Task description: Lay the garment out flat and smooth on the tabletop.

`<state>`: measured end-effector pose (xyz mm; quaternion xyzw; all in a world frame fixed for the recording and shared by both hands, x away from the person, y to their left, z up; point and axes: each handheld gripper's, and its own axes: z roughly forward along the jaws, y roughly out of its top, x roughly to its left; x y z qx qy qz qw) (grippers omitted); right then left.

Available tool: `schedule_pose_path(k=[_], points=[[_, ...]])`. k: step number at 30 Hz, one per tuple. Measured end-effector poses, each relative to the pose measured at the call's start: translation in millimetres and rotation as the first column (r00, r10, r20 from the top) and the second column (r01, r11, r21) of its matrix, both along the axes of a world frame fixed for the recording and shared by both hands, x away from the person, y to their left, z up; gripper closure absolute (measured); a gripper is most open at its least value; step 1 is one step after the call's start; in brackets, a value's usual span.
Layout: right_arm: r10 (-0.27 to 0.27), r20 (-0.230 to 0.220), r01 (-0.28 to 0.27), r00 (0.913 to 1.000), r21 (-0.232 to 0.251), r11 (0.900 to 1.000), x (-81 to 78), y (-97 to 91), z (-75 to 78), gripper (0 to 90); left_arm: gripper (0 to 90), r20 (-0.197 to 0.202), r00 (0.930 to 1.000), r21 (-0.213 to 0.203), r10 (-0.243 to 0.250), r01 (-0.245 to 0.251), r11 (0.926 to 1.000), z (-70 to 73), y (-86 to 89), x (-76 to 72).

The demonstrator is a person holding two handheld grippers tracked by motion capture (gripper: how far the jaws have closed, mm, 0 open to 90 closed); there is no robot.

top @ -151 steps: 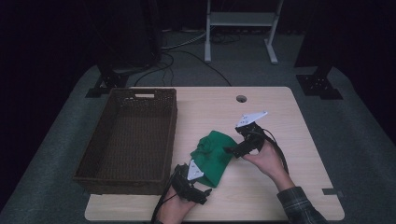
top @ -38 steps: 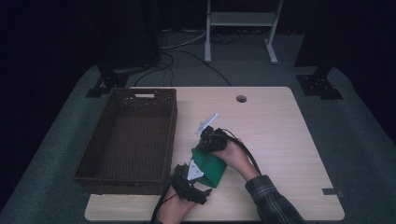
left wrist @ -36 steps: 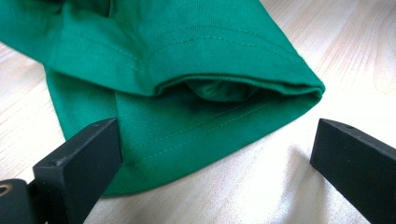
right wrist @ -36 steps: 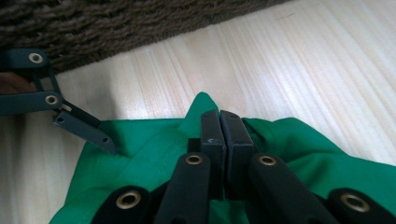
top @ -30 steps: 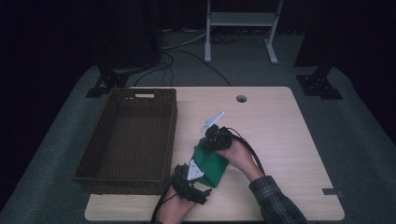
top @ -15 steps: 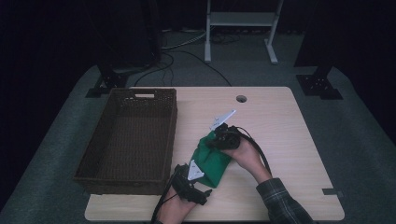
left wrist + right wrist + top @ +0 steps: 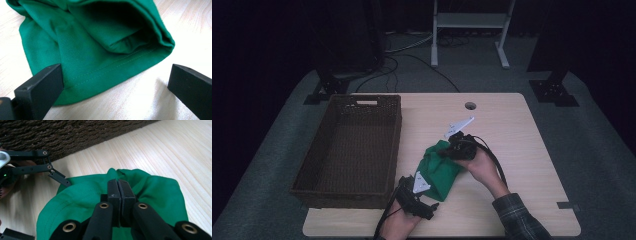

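A green cloth [image 7: 439, 169] lies bunched on the wooden table [image 7: 517, 135], just right of the basket. My right gripper [image 7: 447, 152] is at the cloth's far end, its jaws pressed together on a raised fold of the cloth [image 7: 155, 192]; the right gripper [image 7: 121, 187] points toward the basket. My left gripper [image 7: 422, 192] rests at the cloth's near end. In the left gripper view its jaws stand wide apart, with the left gripper [image 7: 115, 75] straddling the stitched hem of the cloth [image 7: 100, 50], which lies flat on the table.
A dark woven basket [image 7: 394, 130] stands on the left half of the table, close to the cloth. A round cable hole [image 7: 470, 106] is near the far edge. The left gripper's linkage [image 7: 37, 167] appears at the left of the right gripper view.
My right gripper has moved to the right, away from the basket, taking the cloth's far end with it. The left gripper has stayed in place.
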<state>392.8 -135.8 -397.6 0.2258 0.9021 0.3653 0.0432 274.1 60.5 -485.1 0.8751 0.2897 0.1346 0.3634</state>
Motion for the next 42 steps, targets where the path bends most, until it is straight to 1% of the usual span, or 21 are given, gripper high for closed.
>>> schedule_pose_path(k=[8,16,25,33,38,42], points=[[-0.009,0.008,0.009,0.9999,0.004,1.0000,-5.2,-9.1,1.5,89.6,0.0,0.000,1.0000,-0.001,-0.001,0.001,1.0000,-0.1,0.0,0.1],[-0.023,0.009,0.023,0.9997,0.009,0.9997,-8.2,-18.6,-0.7,89.7,0.0,0.000,1.0000,-0.001,-0.001,0.001,1.0000,-0.1,0.1,0.1],[-0.042,0.013,0.042,0.9990,0.002,0.9991,-11.7,-34.2,0.4,89.7,0.0,0.000,1.0000,-0.001,-0.001,0.001,1.0000,-0.1,0.1,0.2],[-0.049,0.008,0.049,0.9988,-0.005,0.9988,-15.0,-39.9,-2.7,89.6,0.0,-0.001,1.0000,-0.001,-0.001,0.001,1.0000,-0.1,0.1,0.2],[-0.054,0.014,0.054,0.9985,-0.004,0.9986,-17.2,-44.6,-1.8,89.6,0.0,0.000,1.0000,-0.001,-0.001,0.001,1.0000,-0.1,0.1,0.2],[-0.062,0.012,0.062,0.9980,-0.006,0.9980,-18.8,-49.9,-3.9,89.6,0.0,-0.001,1.0000,-0.001,-0.001,0.001,1.0000,-0.1,0.1,0.1]])
